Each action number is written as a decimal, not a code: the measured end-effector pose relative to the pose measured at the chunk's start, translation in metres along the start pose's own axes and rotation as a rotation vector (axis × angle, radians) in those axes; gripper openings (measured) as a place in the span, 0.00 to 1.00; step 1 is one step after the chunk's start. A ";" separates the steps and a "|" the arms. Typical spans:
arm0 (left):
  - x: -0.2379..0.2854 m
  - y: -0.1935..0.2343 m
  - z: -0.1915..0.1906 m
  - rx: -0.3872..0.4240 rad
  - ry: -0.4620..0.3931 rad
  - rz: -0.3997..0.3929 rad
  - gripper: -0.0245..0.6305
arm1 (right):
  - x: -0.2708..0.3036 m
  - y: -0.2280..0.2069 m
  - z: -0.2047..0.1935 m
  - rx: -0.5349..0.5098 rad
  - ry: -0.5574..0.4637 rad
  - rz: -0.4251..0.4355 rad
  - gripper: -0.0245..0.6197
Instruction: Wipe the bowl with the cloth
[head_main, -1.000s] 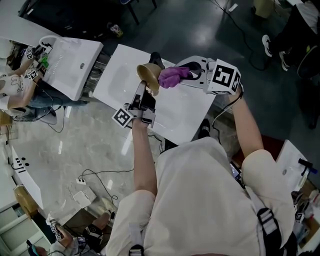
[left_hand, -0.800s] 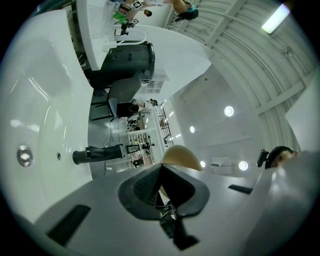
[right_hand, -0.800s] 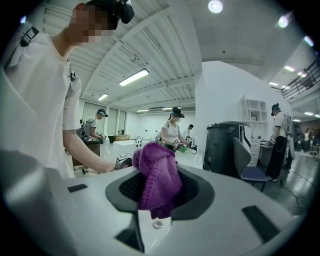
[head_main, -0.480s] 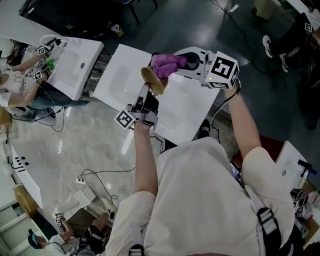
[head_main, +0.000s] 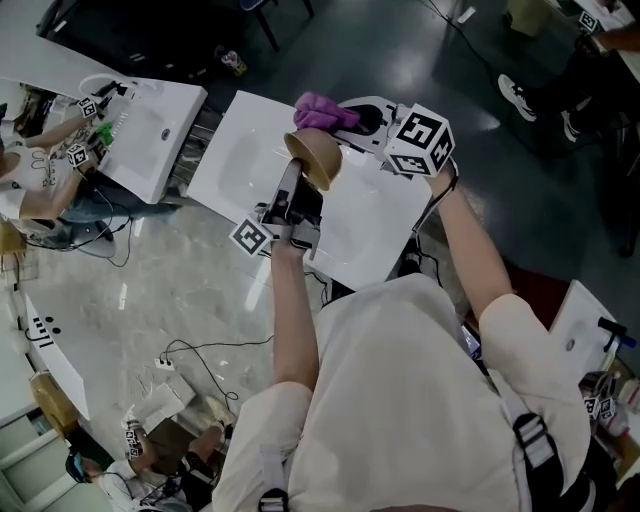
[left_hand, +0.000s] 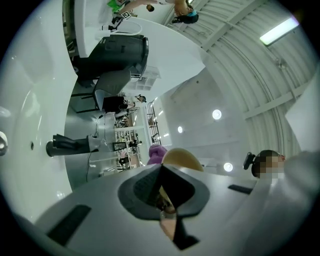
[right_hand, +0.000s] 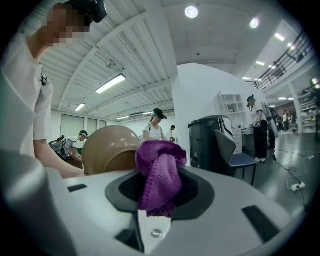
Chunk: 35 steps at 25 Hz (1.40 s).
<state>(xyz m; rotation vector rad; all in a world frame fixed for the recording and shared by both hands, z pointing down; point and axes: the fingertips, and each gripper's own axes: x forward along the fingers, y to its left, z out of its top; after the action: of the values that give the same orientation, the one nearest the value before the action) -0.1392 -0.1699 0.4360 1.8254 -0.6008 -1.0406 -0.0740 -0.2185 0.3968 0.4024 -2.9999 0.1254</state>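
1. Head view: the bowl (head_main: 313, 158) is held in the air above the white table (head_main: 372, 222), tipped off level and resting on nothing.
2. The left gripper (head_main: 298, 182) is closed on the bowl's rim from below. In the left gripper view the jaws are drawn together on the thin edge, with the tan wall rising just beyond them.
3. The cloth (head_main: 322, 112), purple and bunched, is clamped in the right gripper (head_main: 348, 118). In the right gripper view the jaws are closed on it and a fold hangs out in front.
4. The cloth is seen at the bowl's far edge. In the right gripper view it lies against or just beside the rounded outer wall; firm contact cannot be confirmed.
5. Step judged: wiping is in hand, with the outer wall near the rim being addressed. How much of the bowl is done cannot be read.
6. Next move, as judged: the cloth is to be pressed on and drawn round the wall while the bowl is steadied or turned. Pressure is best kept moderate, since a rim-only grip may let the bowl twist.
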 end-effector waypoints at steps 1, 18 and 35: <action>0.000 0.000 0.003 0.002 -0.014 0.006 0.05 | 0.000 0.003 -0.006 0.012 0.007 0.002 0.21; -0.002 0.016 0.001 -0.034 0.003 0.073 0.05 | -0.024 0.007 -0.007 -0.013 -0.028 -0.001 0.21; -0.008 0.022 0.019 0.052 -0.067 0.189 0.05 | -0.012 0.035 -0.066 0.002 0.152 -0.029 0.21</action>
<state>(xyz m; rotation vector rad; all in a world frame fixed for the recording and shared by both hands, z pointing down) -0.1590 -0.1834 0.4545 1.7461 -0.8304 -0.9695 -0.0653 -0.1756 0.4584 0.4167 -2.8440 0.1495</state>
